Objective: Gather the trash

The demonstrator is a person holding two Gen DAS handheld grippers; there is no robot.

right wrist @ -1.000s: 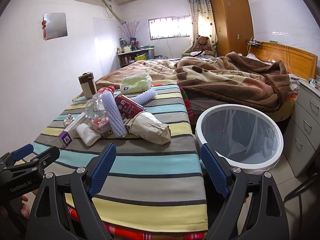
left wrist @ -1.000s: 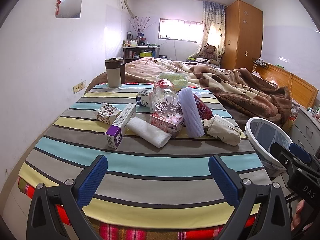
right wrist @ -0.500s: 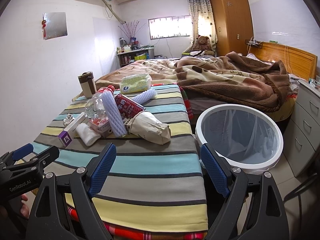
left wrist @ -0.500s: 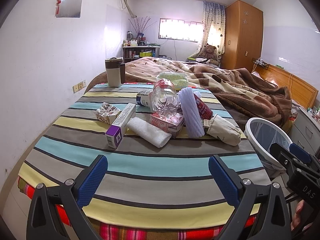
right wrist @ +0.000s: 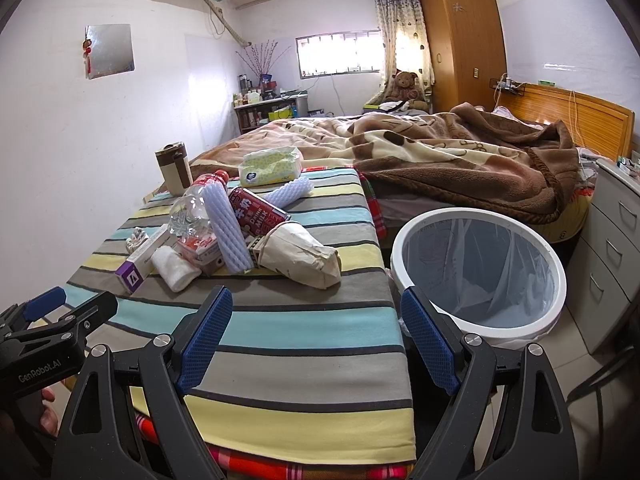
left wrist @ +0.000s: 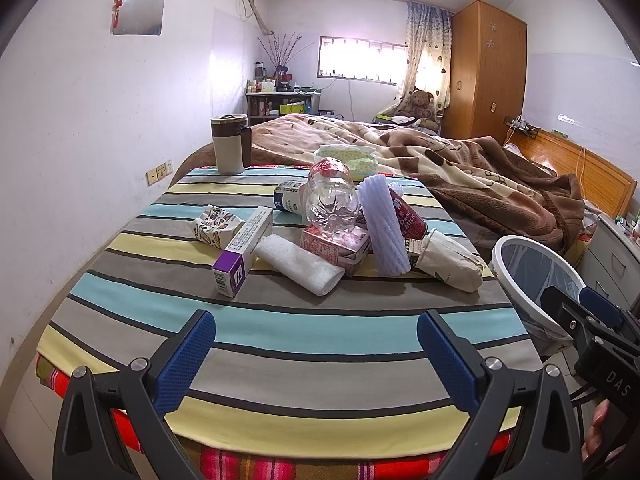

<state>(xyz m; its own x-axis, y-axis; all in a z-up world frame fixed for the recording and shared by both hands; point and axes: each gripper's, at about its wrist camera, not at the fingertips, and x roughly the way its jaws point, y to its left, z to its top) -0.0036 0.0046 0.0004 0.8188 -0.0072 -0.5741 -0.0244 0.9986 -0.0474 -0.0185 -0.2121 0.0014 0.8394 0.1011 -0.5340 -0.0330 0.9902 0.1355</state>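
A white round bin (right wrist: pixel 478 276) stands on the floor just beside the right edge of the striped cloth (left wrist: pixel 280 332); a thin clear liner hangs inside it, and nothing else shows in the part of its hollow that can be seen. The trash lies heaped near the middle of the cloth: a clear plastic bottle (left wrist: pixel 331 206) with a red label lies on its side, seemingly empty, resting on a small pink carton (left wrist: pixel 335 249). Beside it a ribbed lilac foam sleeve (left wrist: pixel 383 230) leans over a red can (right wrist: pixel 258 211) printed "DRINK MILK". A crumpled tan paper bag (right wrist: pixel 300 255) lies to the right of the can, nearest the bin. A rolled white cloth (left wrist: pixel 299 265) and a long white box with a purple end (left wrist: pixel 243 251), bearing a barcode, lie on the left of the heap, with a crushed patterned wrapper (left wrist: pixel 216 226) behind them. A yellow tissue pack (right wrist: pixel 271 166) and a lidded brown and cream mug (left wrist: pixel 231 145) stand at the far end. The left gripper (left wrist: pixel 316 354) hangs spread wide over the near stripes, holding nothing; its body reads "GenRobot.AI" in the right view. The right gripper (right wrist: pixel 316 330) is likewise spread and empty, between cloth and bin; "DAS" shows on it in the left view.
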